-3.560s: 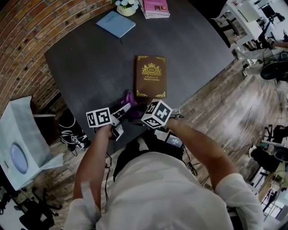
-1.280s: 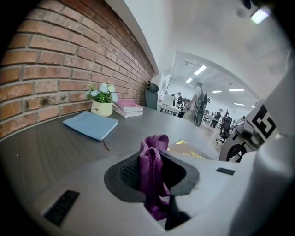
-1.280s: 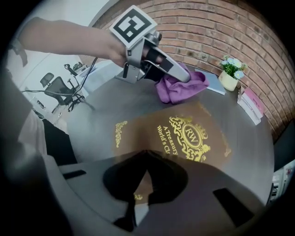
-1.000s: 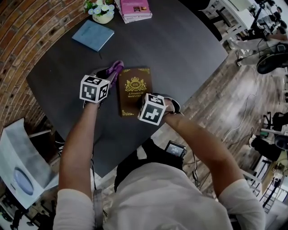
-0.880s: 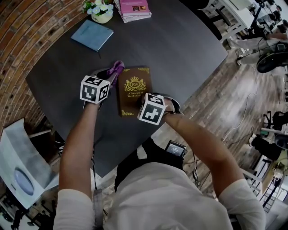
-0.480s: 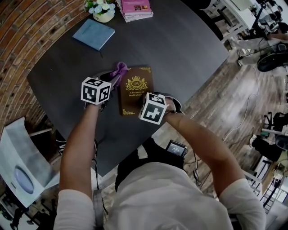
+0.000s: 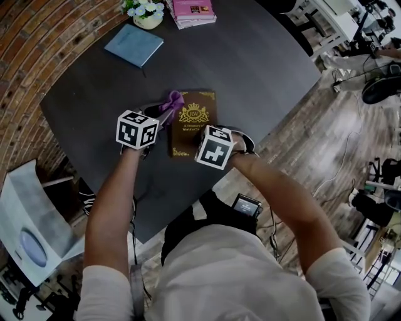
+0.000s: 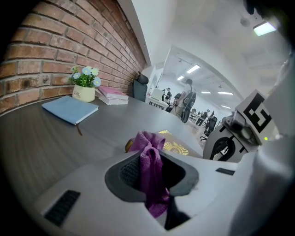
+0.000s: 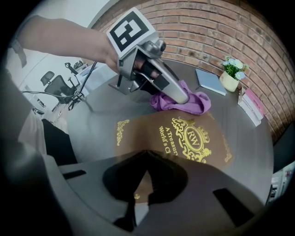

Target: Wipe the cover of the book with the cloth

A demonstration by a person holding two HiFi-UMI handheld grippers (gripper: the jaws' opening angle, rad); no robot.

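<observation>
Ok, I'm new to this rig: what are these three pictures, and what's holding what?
No robot here: a person holds tongs in each hand, each topped by a marker cube. The wide picture comes from a head camera looking down; the other two come from cameras riding on the tongs. On the dark table lie a brown book, a blue notebook, pink books and a flower pot. The left tongs grip a purple cloth at the book's far left corner. The right tongs are closed and empty, above the book's near end.
</observation>
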